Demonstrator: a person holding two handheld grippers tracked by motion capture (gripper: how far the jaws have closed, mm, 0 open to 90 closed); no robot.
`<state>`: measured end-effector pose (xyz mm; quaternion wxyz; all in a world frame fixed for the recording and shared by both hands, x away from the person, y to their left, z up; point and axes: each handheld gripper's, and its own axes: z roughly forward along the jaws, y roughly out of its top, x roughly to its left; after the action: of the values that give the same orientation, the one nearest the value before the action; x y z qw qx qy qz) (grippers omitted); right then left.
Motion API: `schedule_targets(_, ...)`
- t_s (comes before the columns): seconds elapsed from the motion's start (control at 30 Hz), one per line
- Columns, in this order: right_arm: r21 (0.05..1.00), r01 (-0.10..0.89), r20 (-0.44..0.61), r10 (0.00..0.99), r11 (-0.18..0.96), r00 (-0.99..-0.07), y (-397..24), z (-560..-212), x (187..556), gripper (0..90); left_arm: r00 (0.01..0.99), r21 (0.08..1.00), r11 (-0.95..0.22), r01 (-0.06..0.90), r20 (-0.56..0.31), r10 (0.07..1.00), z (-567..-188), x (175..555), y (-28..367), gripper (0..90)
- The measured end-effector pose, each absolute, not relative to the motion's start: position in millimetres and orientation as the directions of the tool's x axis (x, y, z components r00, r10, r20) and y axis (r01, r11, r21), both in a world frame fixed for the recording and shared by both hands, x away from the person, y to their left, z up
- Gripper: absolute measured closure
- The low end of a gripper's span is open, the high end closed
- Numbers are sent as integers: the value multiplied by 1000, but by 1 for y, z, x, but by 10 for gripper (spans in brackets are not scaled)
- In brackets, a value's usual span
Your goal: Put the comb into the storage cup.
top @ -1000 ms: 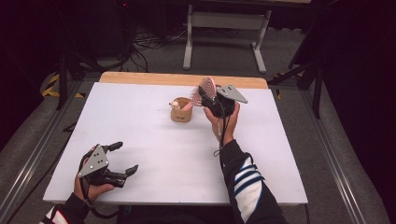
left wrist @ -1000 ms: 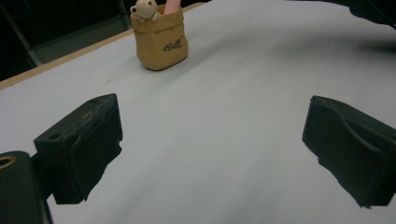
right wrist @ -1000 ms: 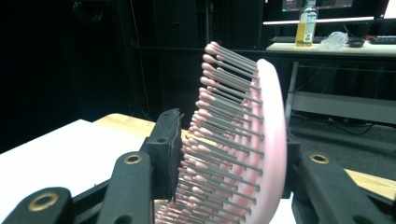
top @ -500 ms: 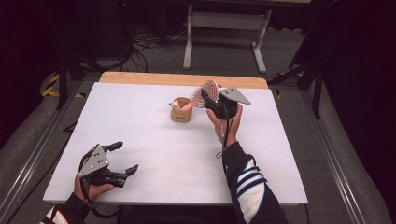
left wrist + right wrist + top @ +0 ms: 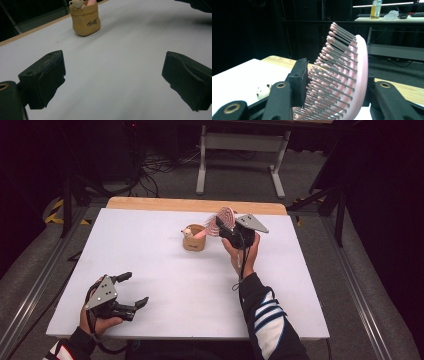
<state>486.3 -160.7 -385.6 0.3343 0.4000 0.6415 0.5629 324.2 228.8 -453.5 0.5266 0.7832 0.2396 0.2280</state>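
Pink hairbrush (image 5: 352, 75) sits pinched btw the right gripper's (image 5: 231, 226) jaws, one jaw on the bristles, the other on the back of the head. Handle end angles down into the small tan bag-shaped holder (image 5: 194, 239) near the far middle of the white table (image 5: 150, 320); can't tell if it touches bottom. A little bear figure (image 5: 76, 3) perches at the holder's rim. Left gripper (image 5: 131, 290) rests w/ jaws spread wide, empty, at the near left corner, well apart. Looks like the brush is partway in; seating it & letting go still left.
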Motion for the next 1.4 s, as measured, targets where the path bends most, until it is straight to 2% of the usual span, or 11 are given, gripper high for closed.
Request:
schedule_targets(1.13,988,120,-39,899,101,-436,-167,-374,480,382,777,936,-327,132,107,621,-453,324,229,60)
schedule_targets(1.4,983,139,-48,903,118,-426,-166,-376,483,273,778,933,-333,133,110,619,-453,324,229,60)
